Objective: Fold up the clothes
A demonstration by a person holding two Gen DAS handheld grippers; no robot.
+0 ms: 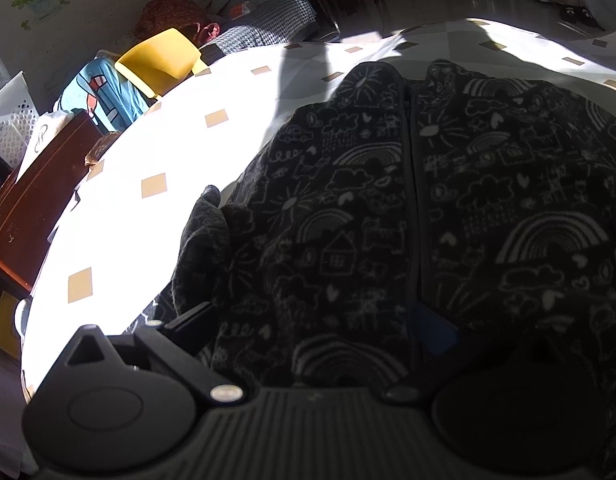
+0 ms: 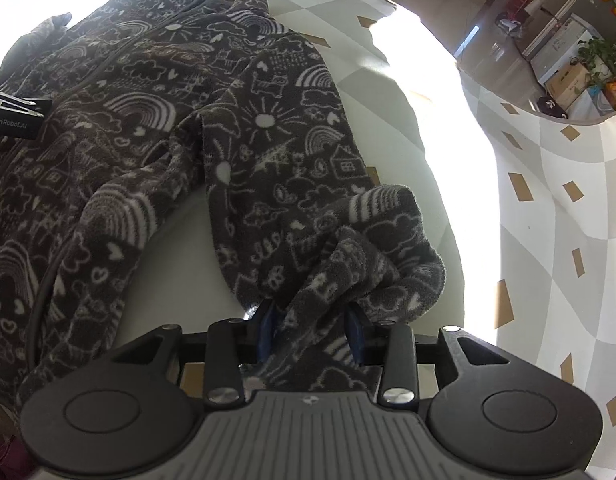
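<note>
The right gripper's (image 2: 312, 332) blue fingers (image 2: 265, 330) are pinching a bunched fold of the fleece jacket (image 2: 155, 128), the cloth passing straight between the two pads and spilling down over the gripper's body toward the camera. The held part is the sleeve (image 2: 291, 184), which is lying stretched away from the jaws up to the shoulder, its cuff end crumpled into a thick roll just beyond the fingertips. White tablecloth (image 2: 428, 152) is showing on both sides of the sleeve.

In the left wrist view the left gripper (image 1: 320, 344) is sitting low over the jacket's (image 1: 388, 208) front, and the dark printed fleece is covering most of the space where its fingers should be. Only a sliver of one blue pad (image 1: 432, 328) is peeking out beside the zipper (image 1: 410, 184), so whether these jaws are clamped on the cloth or merely lying under it cannot be told. The jacket is lying flat with its collar pointing away from the camera, the zipper running up the middle, and its other sleeve (image 1: 205, 240) is bunching at the left edge of the body on the sunlit tablecloth (image 1: 155, 152). From the right wrist view the left gripper's (image 2: 13, 114) housing is showing at the far left edge, resting over the jacket.
</note>
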